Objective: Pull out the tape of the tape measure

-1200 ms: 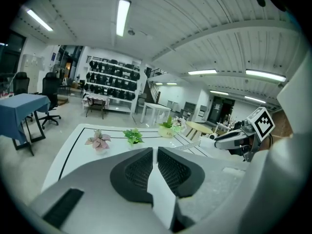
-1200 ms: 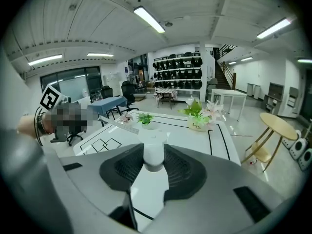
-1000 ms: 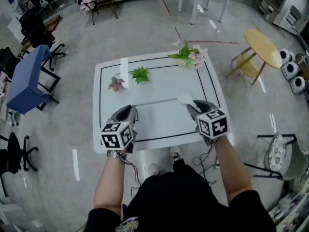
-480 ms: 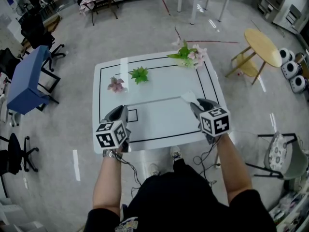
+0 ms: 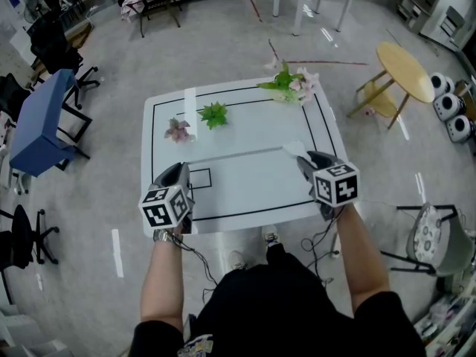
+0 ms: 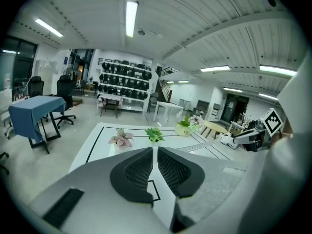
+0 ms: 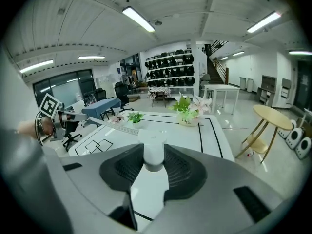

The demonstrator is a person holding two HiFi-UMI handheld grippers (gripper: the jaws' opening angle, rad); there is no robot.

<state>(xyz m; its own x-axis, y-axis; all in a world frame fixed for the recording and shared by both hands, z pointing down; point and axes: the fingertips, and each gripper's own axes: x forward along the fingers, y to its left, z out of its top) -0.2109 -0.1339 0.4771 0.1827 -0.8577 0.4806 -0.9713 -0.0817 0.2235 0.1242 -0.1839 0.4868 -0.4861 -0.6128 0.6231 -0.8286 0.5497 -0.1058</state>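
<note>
Stretching over the table (image 5: 245, 117), the tape (image 5: 238, 155) is pinched at its tip by the left gripper (image 6: 155, 152), fingers (image 6: 139, 172) nearly closed; the right gripper (image 5: 307, 159) clamps the white case (image 7: 153, 152). That thin tip could slip, and the tape would snap back.

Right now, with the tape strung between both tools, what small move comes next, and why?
Probably draw the left tool slightly leftward, away from the right tool. The left tool pinches the tape, the right tool grips the white tape measure case, and the tape spans only part of the table.
</note>
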